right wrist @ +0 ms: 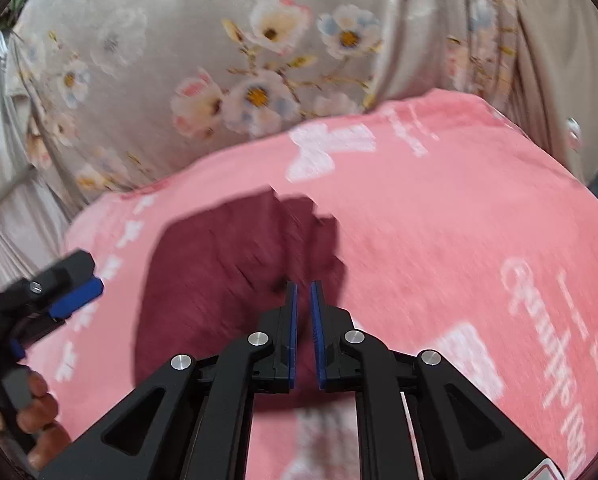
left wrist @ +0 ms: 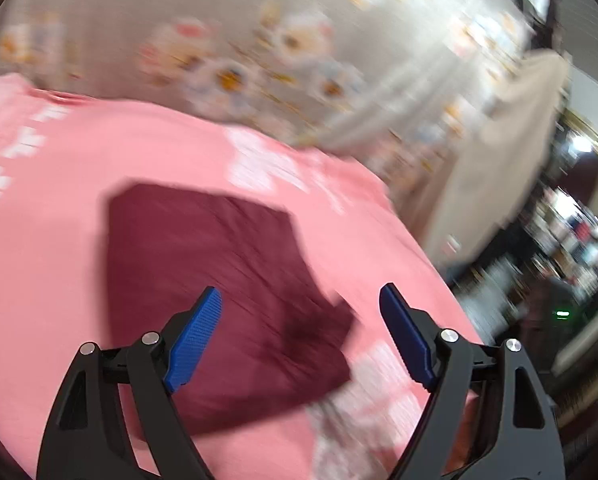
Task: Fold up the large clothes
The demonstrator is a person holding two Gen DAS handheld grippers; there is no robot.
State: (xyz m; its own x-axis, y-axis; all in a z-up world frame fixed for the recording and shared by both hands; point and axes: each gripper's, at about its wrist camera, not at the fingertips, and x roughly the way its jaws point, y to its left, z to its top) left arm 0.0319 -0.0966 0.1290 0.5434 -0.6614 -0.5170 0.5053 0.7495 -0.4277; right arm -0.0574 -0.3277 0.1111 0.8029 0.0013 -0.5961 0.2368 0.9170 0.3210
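A dark maroon garment (left wrist: 203, 280), folded into a rough square, lies flat on a pink blanket (left wrist: 51, 264). My left gripper (left wrist: 299, 300) is open above its near right part, with nothing between the blue pads. In the right wrist view the garment (right wrist: 219, 272) lies left of centre. My right gripper (right wrist: 303, 292) hovers over its right edge with the pads nearly together and a thin gap between them; I see no cloth pinched. The left gripper (right wrist: 75, 292) shows at the far left, held by a hand. Both views are motion-blurred.
The pink blanket (right wrist: 459, 220) with white print covers a bed. Behind it lies a beige floral sheet (right wrist: 259, 40). A beige cloth (left wrist: 511, 152) hangs at the right, with dark cluttered shelves (left wrist: 571, 248) beyond the bed's edge.
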